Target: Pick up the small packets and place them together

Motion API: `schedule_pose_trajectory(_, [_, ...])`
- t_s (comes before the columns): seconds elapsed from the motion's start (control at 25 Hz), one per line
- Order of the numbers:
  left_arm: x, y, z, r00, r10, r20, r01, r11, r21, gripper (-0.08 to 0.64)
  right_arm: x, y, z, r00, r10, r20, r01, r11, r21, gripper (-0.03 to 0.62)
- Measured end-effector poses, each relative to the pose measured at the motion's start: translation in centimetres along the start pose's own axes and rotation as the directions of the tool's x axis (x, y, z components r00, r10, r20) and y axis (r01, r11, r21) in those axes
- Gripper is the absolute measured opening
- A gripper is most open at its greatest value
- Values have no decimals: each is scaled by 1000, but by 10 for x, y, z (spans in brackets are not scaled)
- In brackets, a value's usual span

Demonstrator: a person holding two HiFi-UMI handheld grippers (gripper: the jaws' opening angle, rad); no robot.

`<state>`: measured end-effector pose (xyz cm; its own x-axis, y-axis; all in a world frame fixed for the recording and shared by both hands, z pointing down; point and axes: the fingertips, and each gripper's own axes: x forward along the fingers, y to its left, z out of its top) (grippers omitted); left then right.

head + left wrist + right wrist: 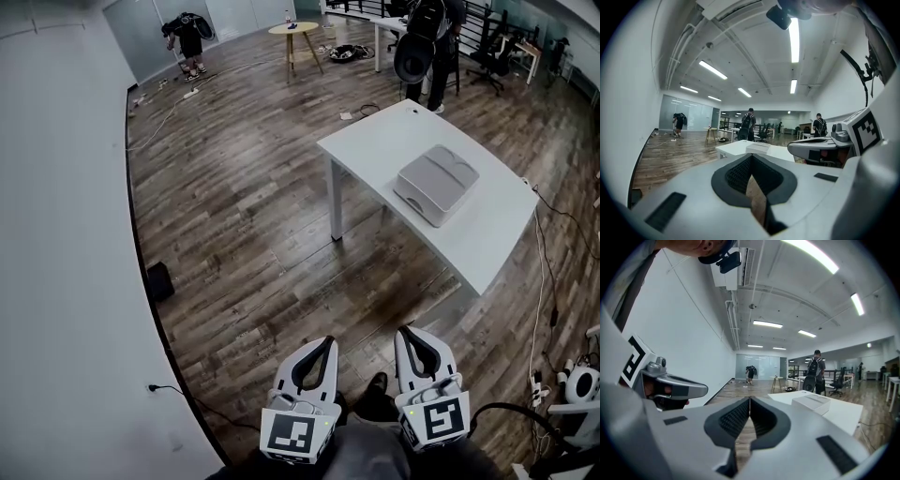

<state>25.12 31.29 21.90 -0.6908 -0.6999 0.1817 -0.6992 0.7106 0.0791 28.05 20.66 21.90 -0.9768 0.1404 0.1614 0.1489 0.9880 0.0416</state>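
Observation:
No small packets show in any view. In the head view, my left gripper (325, 341) and right gripper (410, 331) are held side by side low over the wooden floor. Both are shut with nothing between their jaws. In the left gripper view the left gripper (751, 156) has its tips touching, and in the right gripper view the right gripper (750, 399) does too. Ahead and to the right stands a white table (487, 234) with a pale grey box (436, 182) lying on it. The table (843, 414) and box (811, 403) lie well beyond both grippers.
A white wall (56, 281) runs along the left, with a black object (159, 280) at its foot. Cables trail over the floor. Farther back are a round wooden table (293, 30), office chairs and desks, a person with a backpack (427, 42), and another person (190, 37).

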Motion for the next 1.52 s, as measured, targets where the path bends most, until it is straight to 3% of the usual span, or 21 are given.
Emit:
schedule_pose_trajectory(0.32, [64, 13, -5, 1000, -9, -23, 10, 1000, 20, 2, 48, -46, -9, 1000, -27, 14, 27, 999, 21, 6])
schedule_pose_trajectory(0.84, [240, -1, 13, 988, -96, -122, 104, 993, 63, 2, 145, -171, -21, 999, -47, -19, 49, 992, 114, 5])
schedule_pose_trajectory(1.2, [303, -16, 35, 980, -156, -127, 170, 979, 109, 2, 169, -234, -11, 993, -122, 4, 120, 982, 145, 6])
schedule_pose_trajectory(1.52, [351, -5, 32, 957, -256, -136, 268, 960, 80, 2, 199, -262, -15, 977, -214, -22, 215, 969, 125, 5])
